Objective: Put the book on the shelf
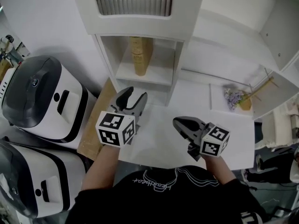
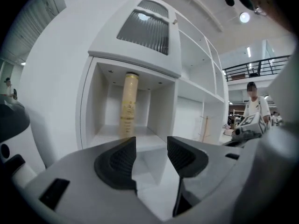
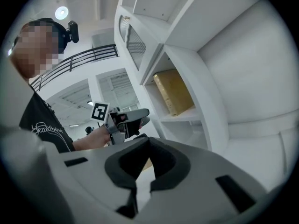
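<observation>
The tan book (image 1: pixel 141 55) stands upright in the white shelf unit's lower cubby (image 1: pixel 148 76). It shows in the left gripper view as a narrow tan spine (image 2: pixel 128 104) and in the right gripper view as a tan slab (image 3: pixel 174 91). My left gripper (image 1: pixel 134 98) is open and empty, a short way in front of the cubby and pointing at it; its pads (image 2: pixel 117 161) frame the shelf board. My right gripper (image 1: pixel 183 124) is shut on nothing, lower and to the right over the white tabletop (image 1: pixel 159 139), with its pads (image 3: pixel 163 164) meeting at the tips.
Two white-and-black machines (image 1: pixel 44 97) (image 1: pixel 32 181) stand at the left beside a wooden panel (image 1: pixel 93 134). A vase of dried flowers (image 1: pixel 239 99) sits in the wide compartment at the right. A person (image 2: pixel 254 105) stands far off.
</observation>
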Demonstrator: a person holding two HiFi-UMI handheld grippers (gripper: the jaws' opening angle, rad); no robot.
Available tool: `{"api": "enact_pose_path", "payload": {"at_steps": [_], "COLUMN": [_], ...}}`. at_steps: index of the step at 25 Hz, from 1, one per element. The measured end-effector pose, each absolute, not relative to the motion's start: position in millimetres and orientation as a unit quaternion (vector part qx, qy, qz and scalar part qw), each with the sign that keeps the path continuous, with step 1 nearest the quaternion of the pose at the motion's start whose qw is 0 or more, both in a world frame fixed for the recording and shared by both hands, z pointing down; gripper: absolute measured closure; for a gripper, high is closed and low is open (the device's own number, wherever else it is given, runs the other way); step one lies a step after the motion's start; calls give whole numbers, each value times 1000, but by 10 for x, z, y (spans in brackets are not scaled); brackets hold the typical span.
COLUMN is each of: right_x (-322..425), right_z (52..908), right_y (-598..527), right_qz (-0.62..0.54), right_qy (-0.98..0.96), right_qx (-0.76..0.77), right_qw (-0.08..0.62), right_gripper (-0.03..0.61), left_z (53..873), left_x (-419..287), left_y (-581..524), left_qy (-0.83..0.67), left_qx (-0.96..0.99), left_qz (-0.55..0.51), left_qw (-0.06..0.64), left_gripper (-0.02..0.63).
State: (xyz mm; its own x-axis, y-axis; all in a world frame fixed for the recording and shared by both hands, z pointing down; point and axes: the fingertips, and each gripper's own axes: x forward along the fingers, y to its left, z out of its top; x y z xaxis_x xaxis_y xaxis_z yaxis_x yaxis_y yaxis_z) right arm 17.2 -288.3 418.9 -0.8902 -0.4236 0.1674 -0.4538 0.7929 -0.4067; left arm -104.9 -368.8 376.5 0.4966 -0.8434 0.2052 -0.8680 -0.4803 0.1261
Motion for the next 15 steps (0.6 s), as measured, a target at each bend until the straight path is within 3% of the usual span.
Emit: {"api": "enact_pose_path", "payload": {"at_steps": [5, 10, 15], "right_x": [182, 242, 256], "right_z": [4040, 3899, 3870], "right_y": [-2578, -2266, -1985], "right_qz": [205, 184, 176], "right_qy": [-949, -951, -953], "right_qx": [238, 247, 245], "right_qw": [23, 10, 4], "right_gripper": [572, 572, 572], "left_z": [3872, 3773, 3783], "left_x": [-813, -633, -438], "left_y": [-2965, -2390, -1988], "left_qy": [-424, -366, -335], "left_qx": [888, 905, 922], "left_qz": [23, -30, -31], "left_qw": [175, 216, 190], "left_gripper": [425, 609, 611]}}
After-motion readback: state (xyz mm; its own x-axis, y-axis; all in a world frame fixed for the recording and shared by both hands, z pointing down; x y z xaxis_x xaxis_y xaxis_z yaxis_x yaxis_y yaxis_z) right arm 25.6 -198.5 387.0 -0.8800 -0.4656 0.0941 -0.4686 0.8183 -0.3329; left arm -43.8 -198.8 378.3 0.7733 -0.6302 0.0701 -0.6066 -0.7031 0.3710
